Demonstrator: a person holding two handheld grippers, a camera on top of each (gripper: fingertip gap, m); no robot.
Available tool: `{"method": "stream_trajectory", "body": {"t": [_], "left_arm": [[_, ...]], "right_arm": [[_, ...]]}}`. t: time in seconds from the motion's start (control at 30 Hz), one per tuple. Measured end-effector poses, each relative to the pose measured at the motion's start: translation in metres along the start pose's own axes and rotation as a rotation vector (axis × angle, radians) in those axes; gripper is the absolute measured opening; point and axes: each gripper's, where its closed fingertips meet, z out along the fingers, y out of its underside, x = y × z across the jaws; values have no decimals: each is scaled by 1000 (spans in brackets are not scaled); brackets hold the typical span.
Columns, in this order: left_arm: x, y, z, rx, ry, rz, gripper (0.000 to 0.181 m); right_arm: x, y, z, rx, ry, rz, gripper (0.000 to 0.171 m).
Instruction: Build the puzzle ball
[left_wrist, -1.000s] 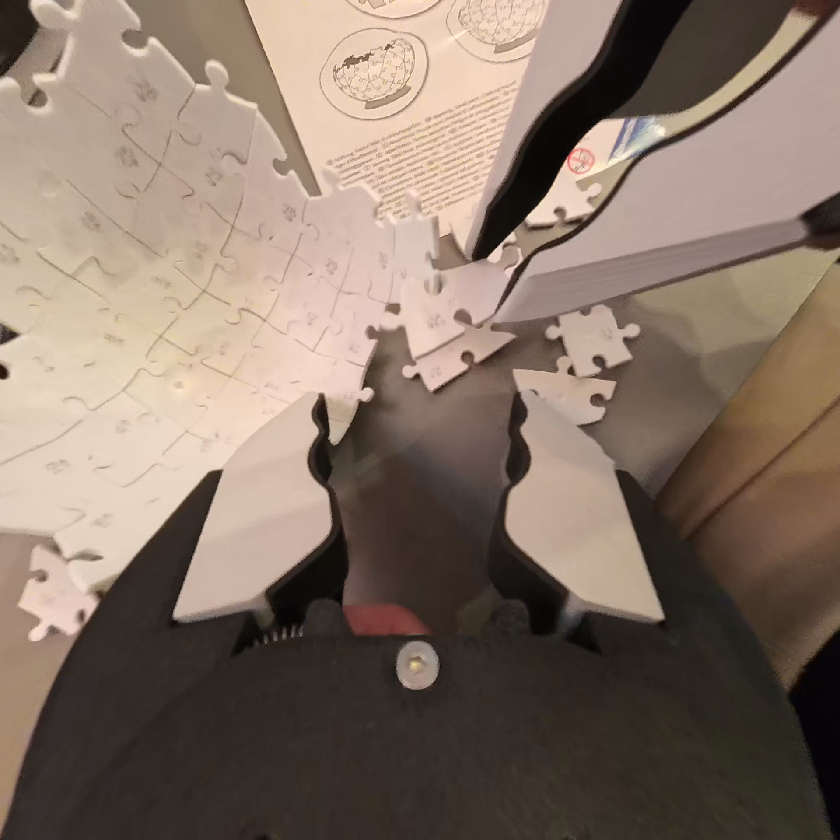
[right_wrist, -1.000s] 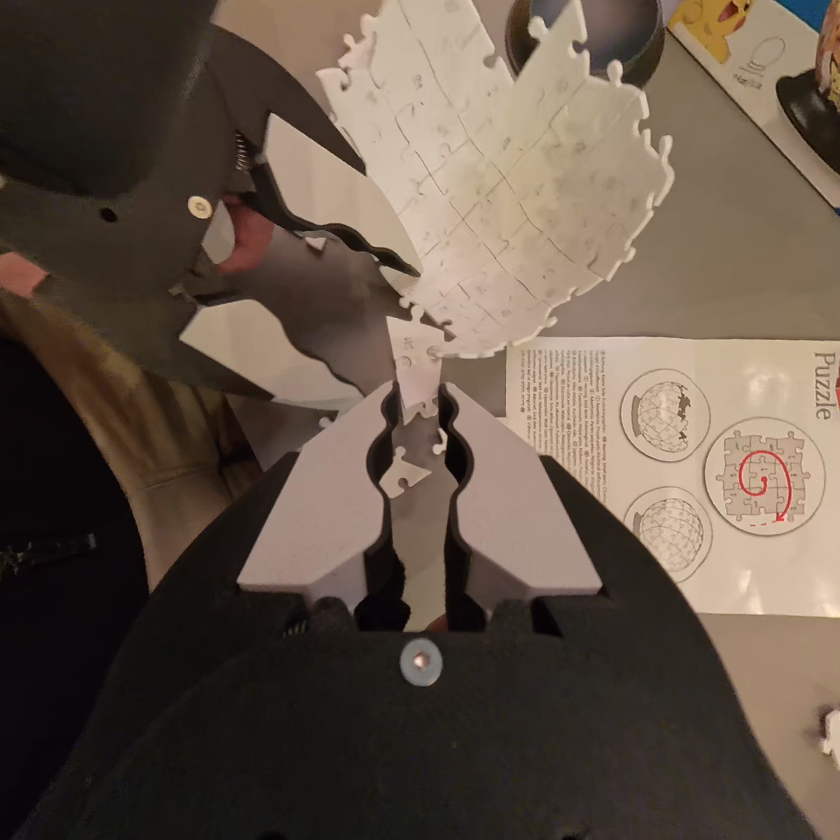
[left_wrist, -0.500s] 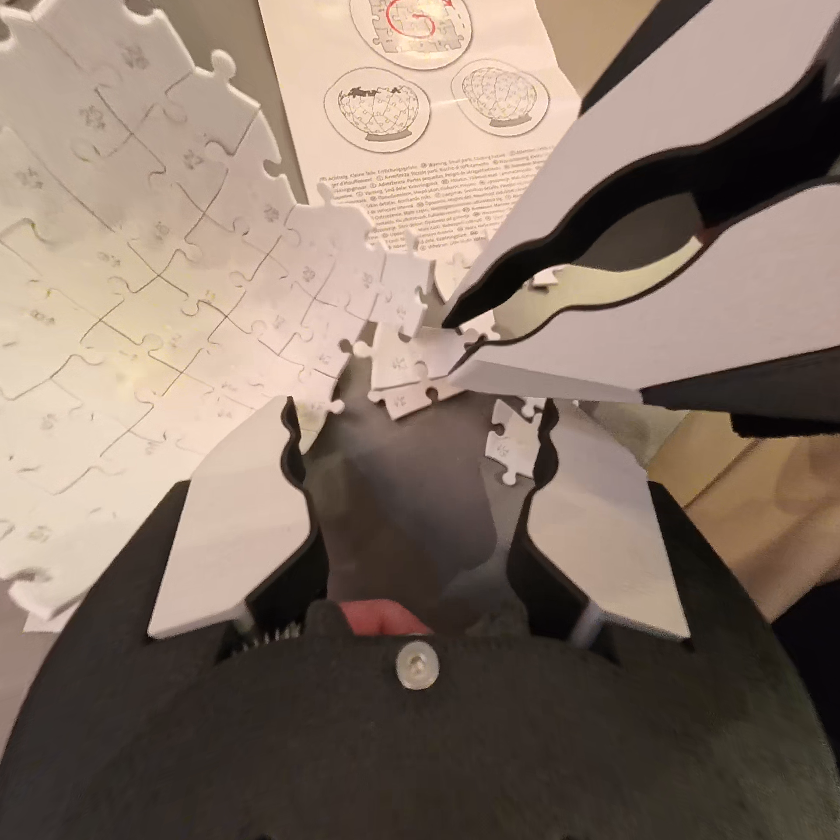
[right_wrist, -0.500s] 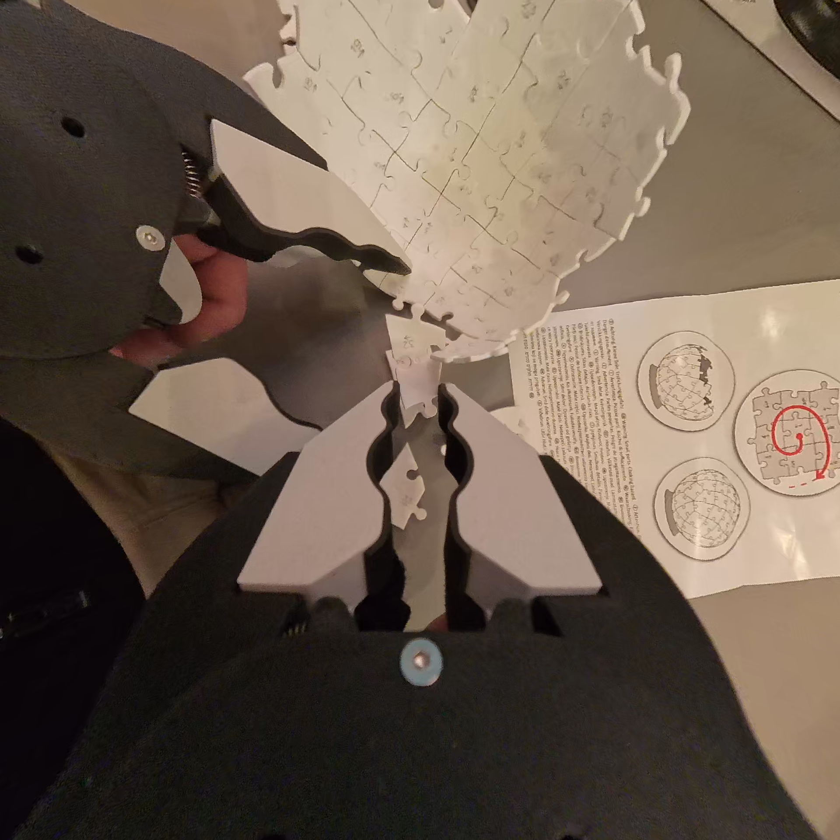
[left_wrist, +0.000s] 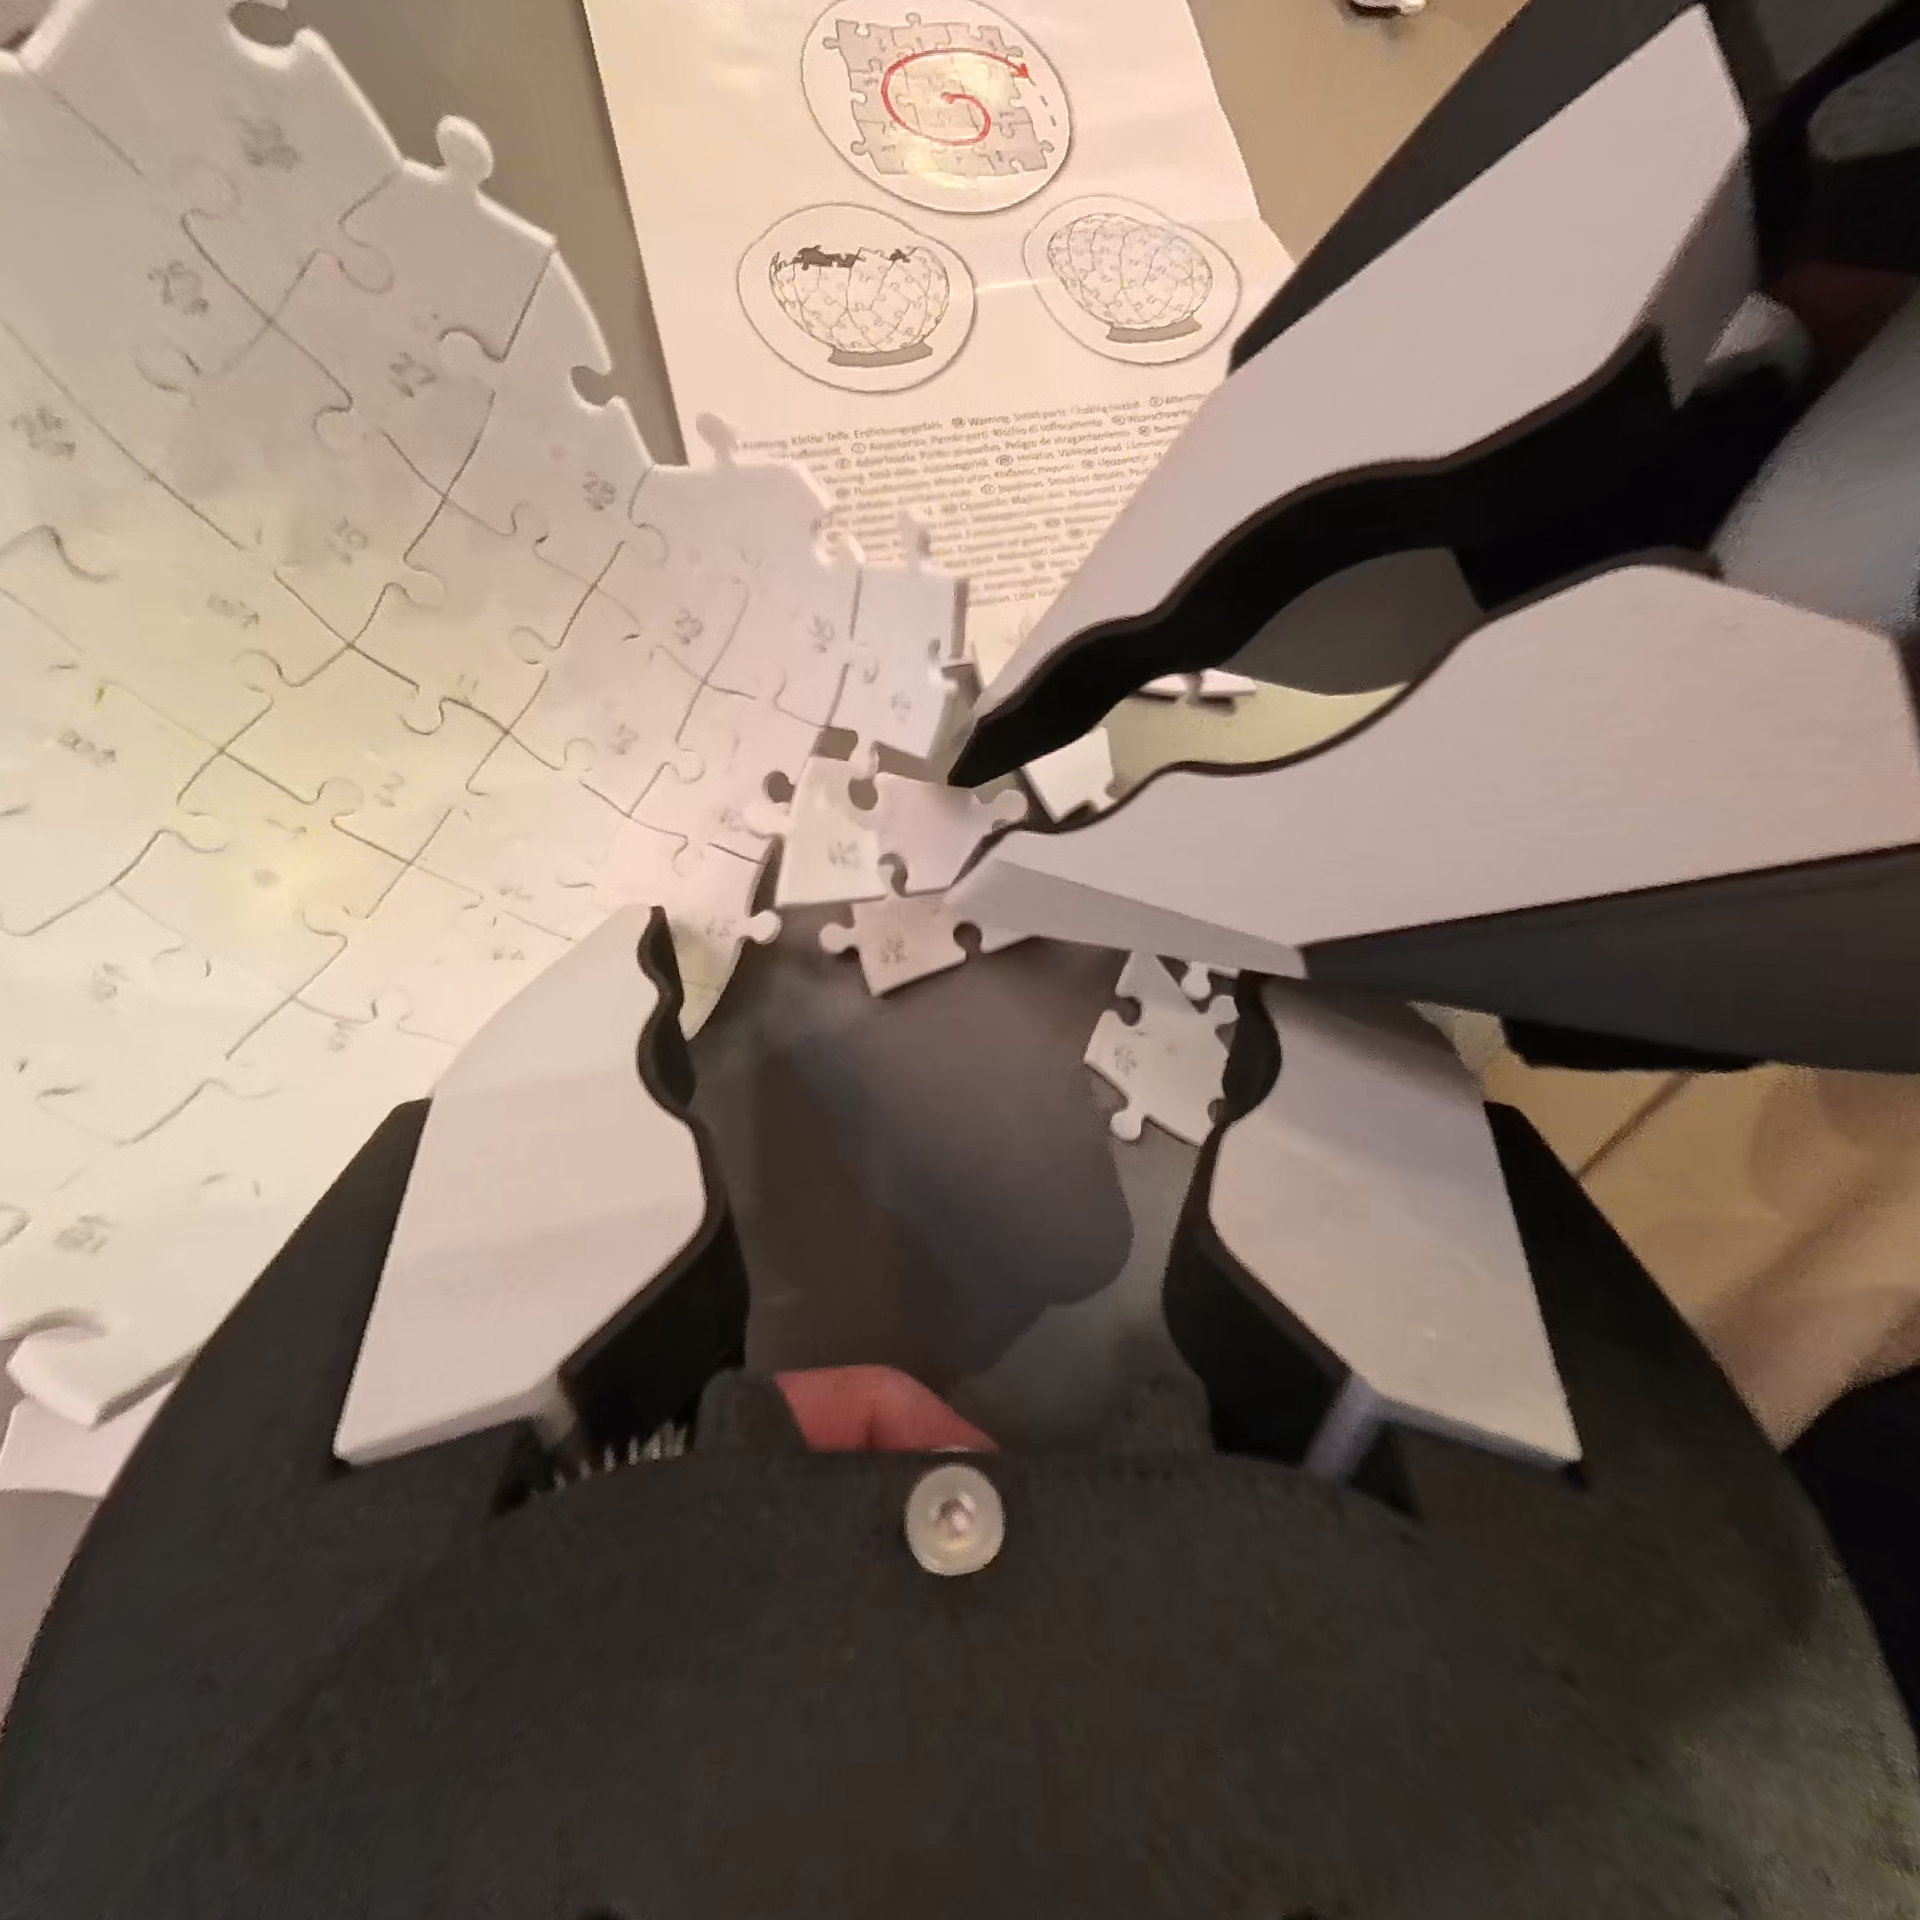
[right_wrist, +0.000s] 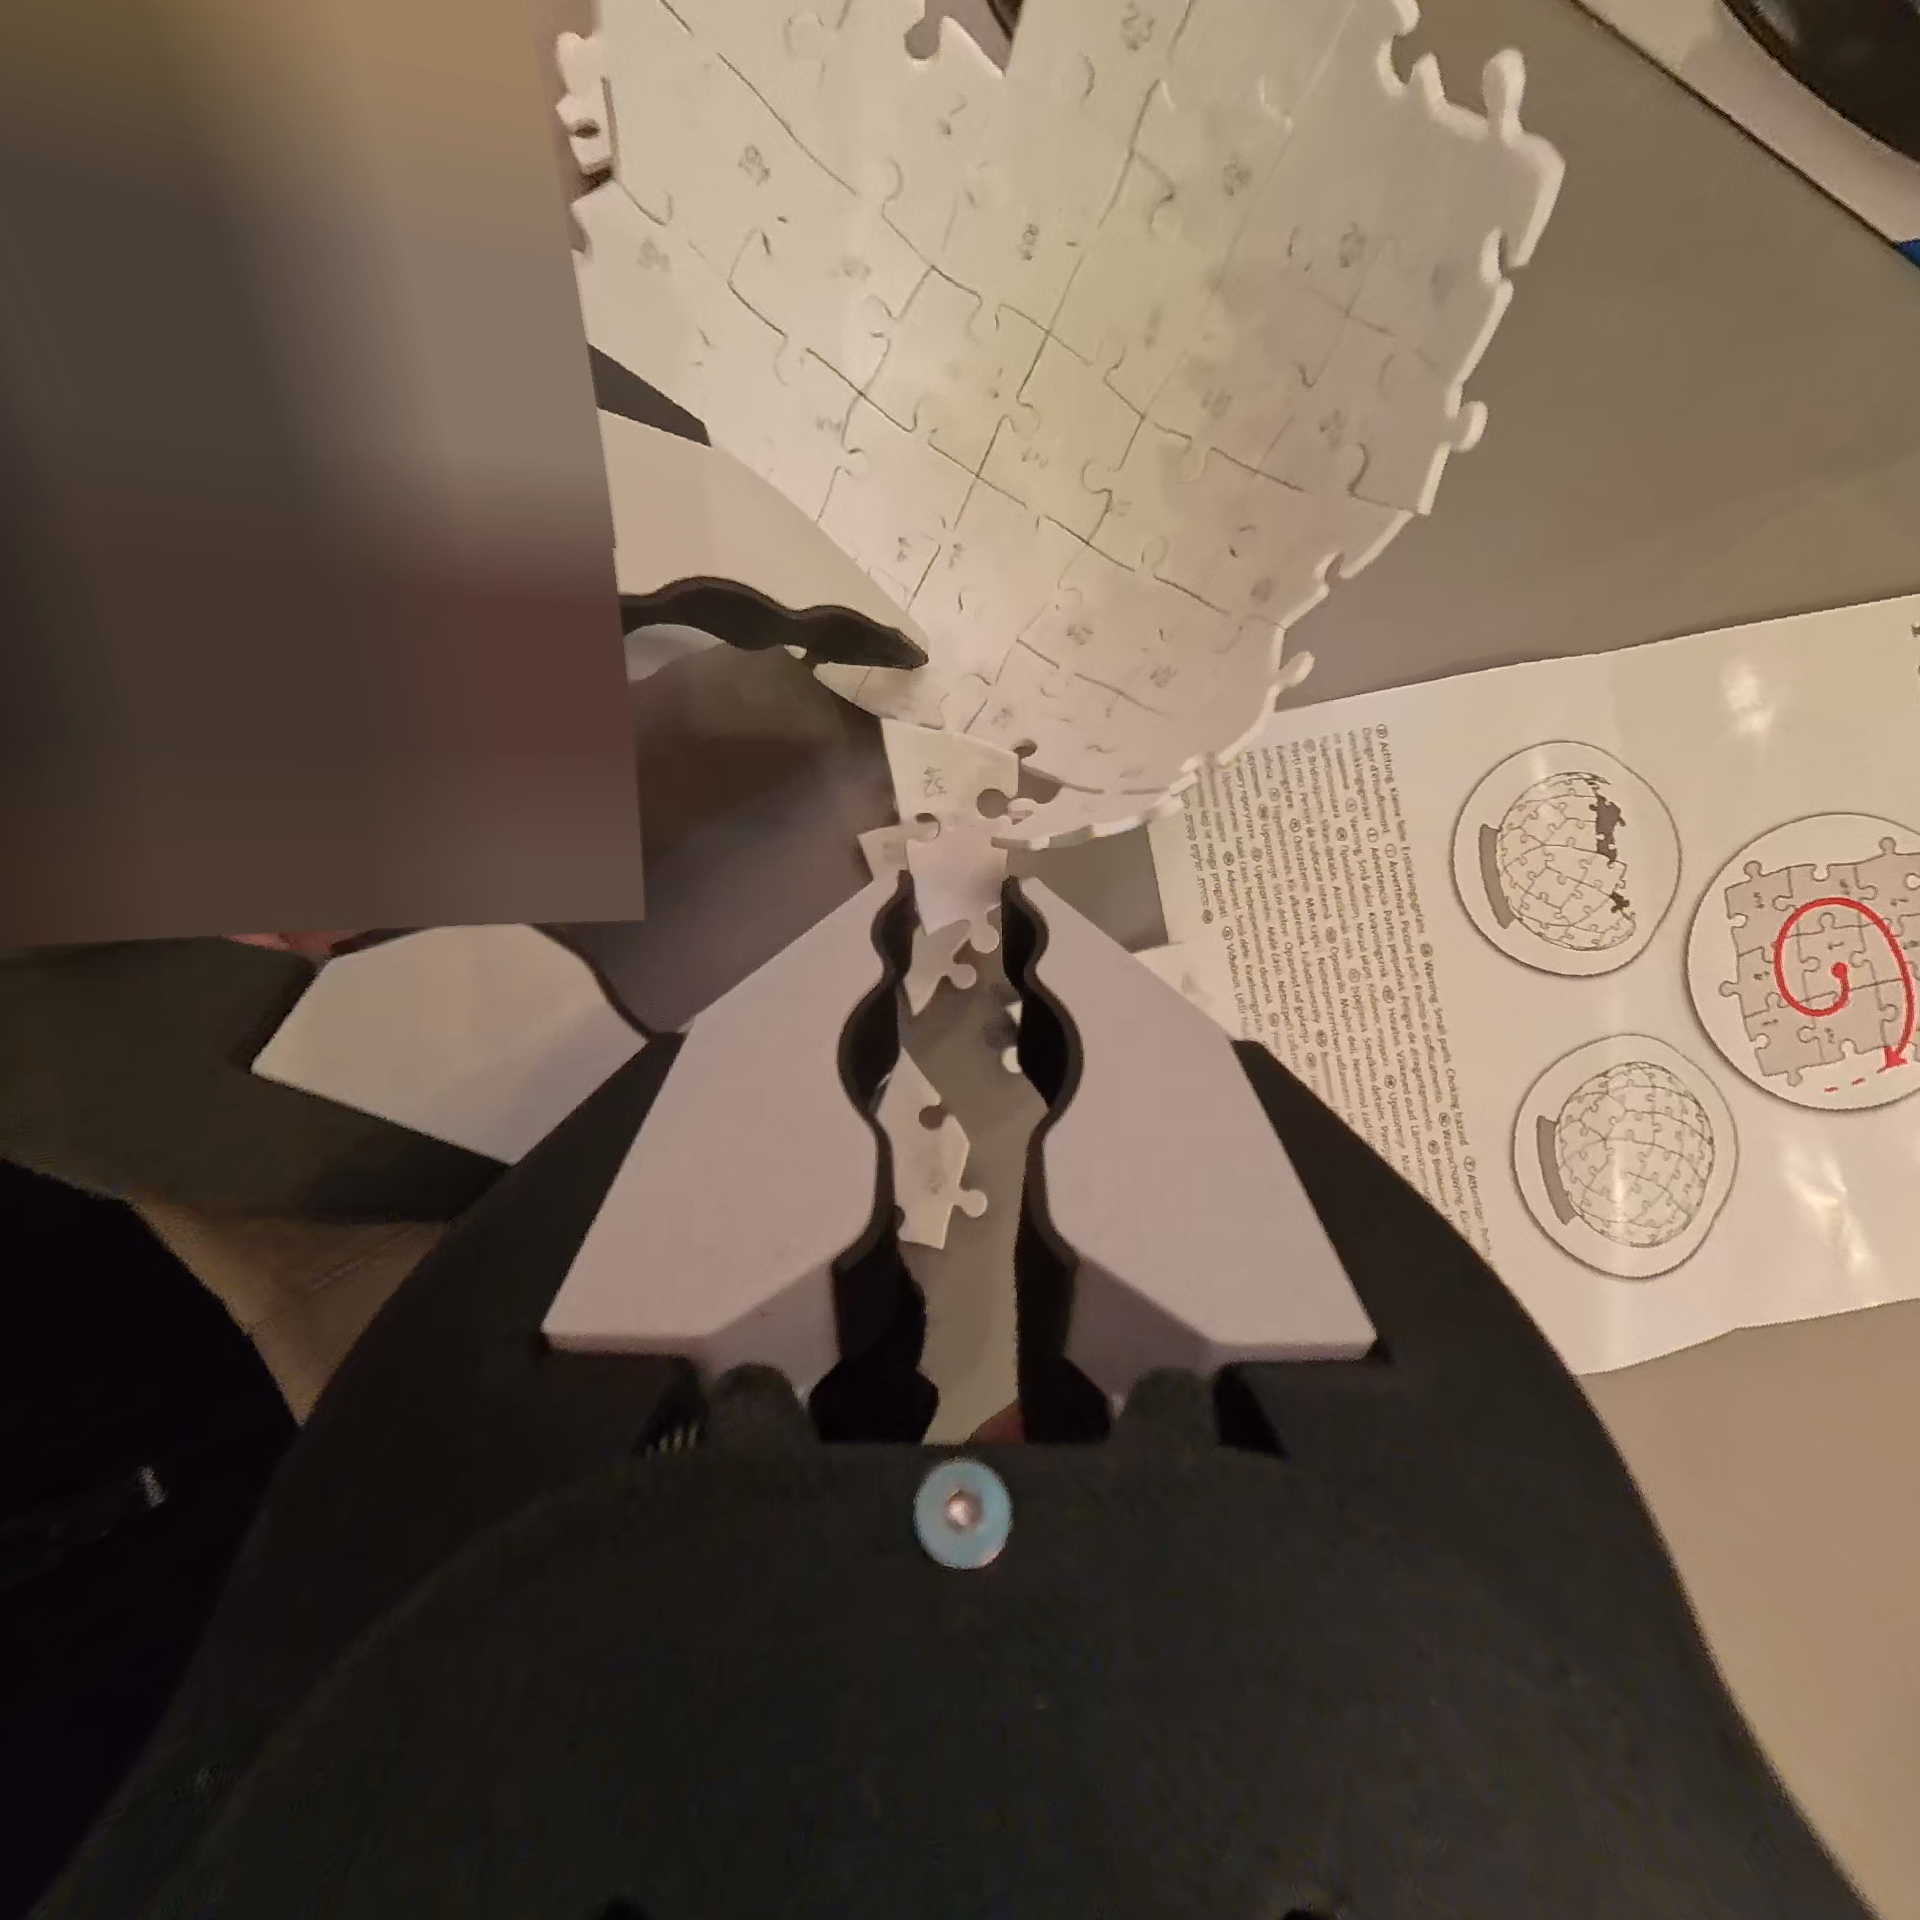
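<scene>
The half-built puzzle ball, a curved white shell (left_wrist: 312, 675), fills the left of the left wrist view and the top of the right wrist view (right_wrist: 1039, 364). My right gripper (right_wrist: 953, 883) is shut on a white puzzle piece (right_wrist: 951, 878) and holds it against the shell's lower rim. In the left wrist view the right gripper (left_wrist: 966, 831) reaches in from the right with that piece (left_wrist: 920, 831). My left gripper (left_wrist: 951, 966) is open and empty, its left finger (left_wrist: 561, 1143) beside the shell's rim.
A printed instruction sheet (left_wrist: 935, 260) lies on the grey table beyond the shell; it also shows in the right wrist view (right_wrist: 1558, 935). Loose white pieces (left_wrist: 904, 940) (left_wrist: 1153, 1049) lie under the grippers. One (right_wrist: 930, 1164) shows between my right fingers. Left and right tips are no more than a few centimetres apart.
The left gripper's jaws have spread wider. The right gripper has brought its piece closer to the shell's rim, and the shell now looks nearer in both views.
</scene>
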Motion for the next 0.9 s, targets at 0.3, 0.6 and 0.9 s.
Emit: {"method": "stream_trajectory", "body": {"t": [0.3,0.6,0.9], "left_arm": [[-6,-8,9,8,-21,-7,101],[-16,-20,20,8,-37,-4,102],[-19,-23,23,6,-29,-14,105]], "right_arm": [[17,-1,6,12,17,47,15],[37,-7,16,28,-2,116,15],[37,-6,6,56,-63,161,24]]}}
